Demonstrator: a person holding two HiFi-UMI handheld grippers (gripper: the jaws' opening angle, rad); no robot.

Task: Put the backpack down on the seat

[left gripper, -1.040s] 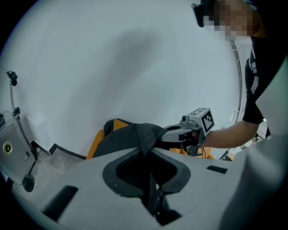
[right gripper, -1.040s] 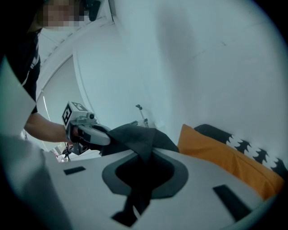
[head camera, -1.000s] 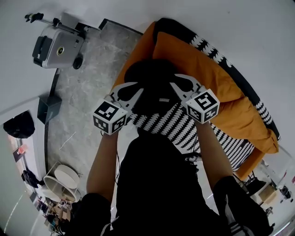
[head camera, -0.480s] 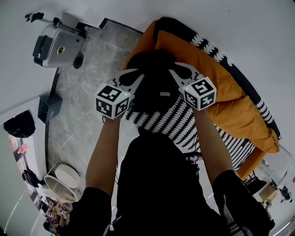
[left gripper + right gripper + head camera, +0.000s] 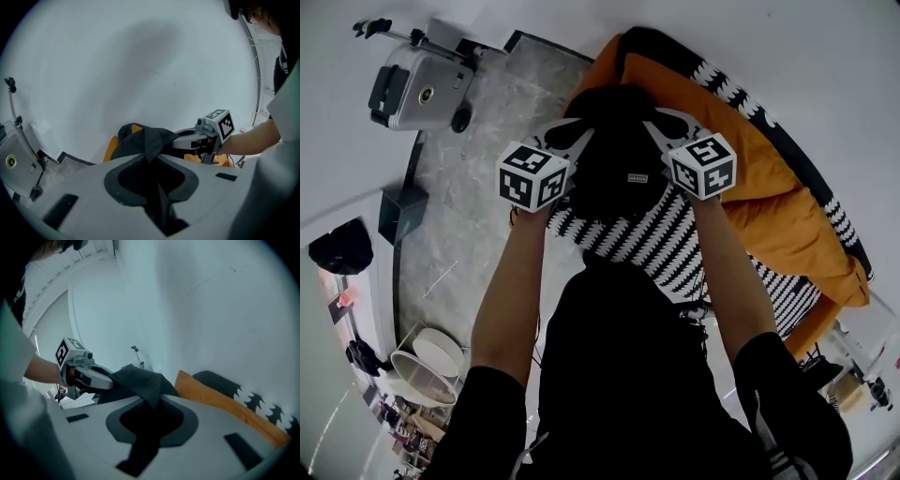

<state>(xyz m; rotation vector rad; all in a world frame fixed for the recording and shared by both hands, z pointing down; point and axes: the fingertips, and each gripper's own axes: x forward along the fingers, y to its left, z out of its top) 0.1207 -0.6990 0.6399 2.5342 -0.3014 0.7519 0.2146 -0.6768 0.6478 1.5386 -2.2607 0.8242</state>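
Observation:
The black backpack (image 5: 614, 155) hangs in the air between both grippers, over the near end of the orange sofa seat (image 5: 787, 225) and its black-and-white patterned cover (image 5: 628, 234). My left gripper (image 5: 570, 139) is shut on a black strap of the backpack (image 5: 149, 140) at its left side. At the right side, my right gripper (image 5: 661, 124) is shut on another black strap (image 5: 140, 380). Each gripper view shows the other gripper across the bag: the right gripper (image 5: 190, 138) and the left gripper (image 5: 96, 377). The bag's underside is hidden.
A silver suitcase (image 5: 417, 89) stands on the grey floor at the far left. A black box (image 5: 401, 214) and a dark bag (image 5: 339, 248) lie by the left wall. Round white stools (image 5: 431, 356) sit at lower left. A white wall runs behind the sofa.
Both grippers have carried the backpack farther forward and higher, toward the sofa's end. Their grip on the straps has not changed.

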